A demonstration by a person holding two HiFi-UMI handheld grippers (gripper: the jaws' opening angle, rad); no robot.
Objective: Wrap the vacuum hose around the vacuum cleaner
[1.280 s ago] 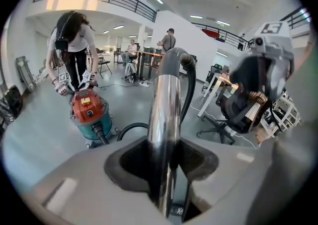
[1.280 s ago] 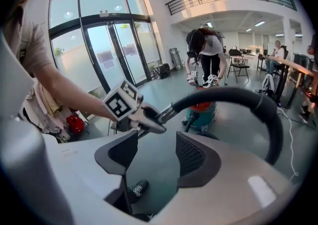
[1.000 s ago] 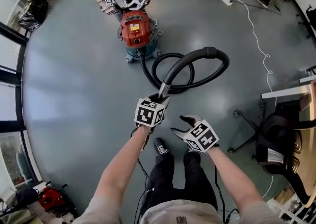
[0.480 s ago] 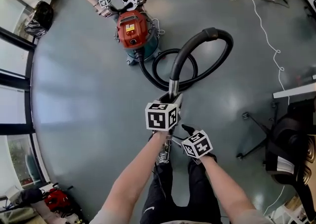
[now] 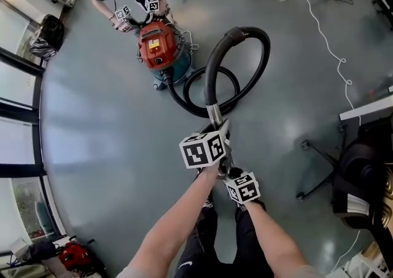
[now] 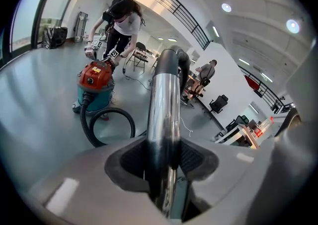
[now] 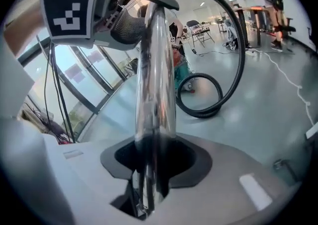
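— Vacuum hose (image 5: 212, 71): where do we find it?

— In the head view we see it leave the vacuum cleaner (image 5: 158, 45), coil once on the grey floor (image 5: 110, 117), then arch up and come down into the metal tube (image 5: 215, 116) that we hold.

— And our grips?

— Our left gripper (image 6: 164, 162) is clamped on the metal tube, its pads pressed on both sides. Our right gripper (image 7: 154, 162) has just been closing, and its pads now sit against the same tube, nearer to us than the left.

— What does one view give us that the others don't?

— Only the head view shows the white cable (image 5: 325, 43) snaking over the floor and the office chair (image 5: 356, 172). Only the right gripper view shows the left gripper's marker cube (image 7: 67, 8) from below, farther up the tube, with tall windows (image 7: 84, 70) behind. The left gripper view alone shows the second person (image 6: 121, 20) from the side, bent over the vacuum cleaner, under ceiling lights (image 6: 226, 7).

— Any writing we can read?

— None. A yellow label (image 5: 151, 42) sits on the cleaner's red top, too small for us to read. The cubes carry black-and-white square markers, no words.
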